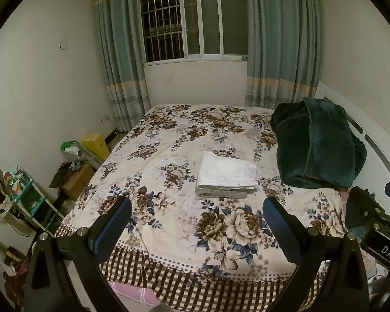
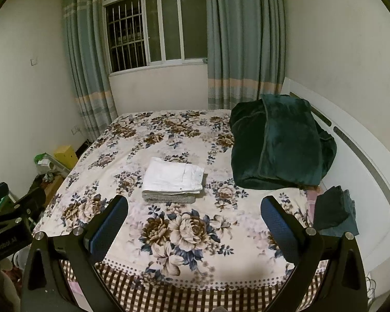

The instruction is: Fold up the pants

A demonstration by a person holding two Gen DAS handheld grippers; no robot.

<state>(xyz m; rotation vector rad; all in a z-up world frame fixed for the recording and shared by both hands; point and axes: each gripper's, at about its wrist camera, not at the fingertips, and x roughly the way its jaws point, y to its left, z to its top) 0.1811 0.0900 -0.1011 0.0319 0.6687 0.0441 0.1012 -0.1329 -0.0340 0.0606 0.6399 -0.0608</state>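
pants: the white pants (image 1: 226, 173) sit already folded into a tidy rectangle around the middle of the bed (image 1: 169, 236), a bit toward the near edge, resting on what looks like a folded grey piece (image 1: 222, 195); in the right view the white pants (image 2: 173, 175) look the same
how they'd handle: my guess is light and soft, floppy cotton, so the layers will slide apart if you pinch only the top one; not fragile at all
where to grab: I'd go for the near stacked edge, getting all layers between the pads, one gripper at each near corner
left gripper: left gripper (image 1: 197, 223) spread wide, nothing in it, hanging over the near edge of the bed, well short of the pants
right gripper: right gripper (image 2: 195, 221) also wide open and empty, same spot roughly, beside the left one
count: one white folded pair, one grey folded piece under it, one dark green blanket (image 1: 317, 143) heaped at the right edge by the headboard, one small dark folded cloth (image 2: 335, 212) at the near right corner, two grippers
progress: looks basically done to me, the fold seems finished
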